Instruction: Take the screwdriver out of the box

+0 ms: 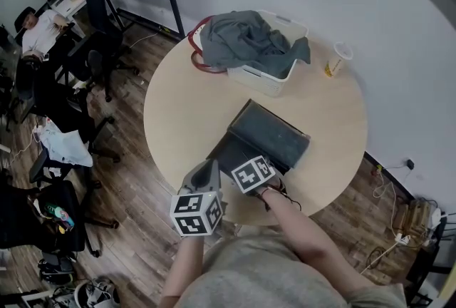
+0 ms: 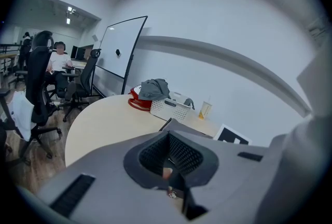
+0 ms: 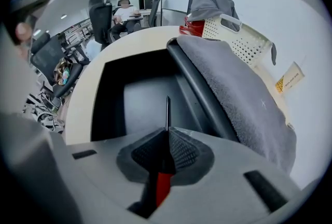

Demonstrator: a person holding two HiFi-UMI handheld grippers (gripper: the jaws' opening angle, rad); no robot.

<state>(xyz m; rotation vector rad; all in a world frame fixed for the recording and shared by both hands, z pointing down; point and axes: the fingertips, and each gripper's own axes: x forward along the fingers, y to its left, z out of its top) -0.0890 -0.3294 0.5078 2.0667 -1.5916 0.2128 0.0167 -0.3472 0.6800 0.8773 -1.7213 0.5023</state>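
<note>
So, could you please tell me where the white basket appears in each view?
Head view: white basket, top centre of the table.
Left gripper view: middle of the picture.
Right gripper view: upper right, behind the box lid.
Shared landmark: the paper cup beside it.

Round pale wooden table (image 1: 178,107) fills mid-frame in the head view. Open dark rectangular box (image 1: 274,137) sits lower centre. Above it is the white perforated plastic basket (image 1: 265,80), crumpled grey cloth (image 1: 246,39) inside. Paper cup (image 1: 338,58) stands right of the basket, by the table's upper-right edge.
</note>
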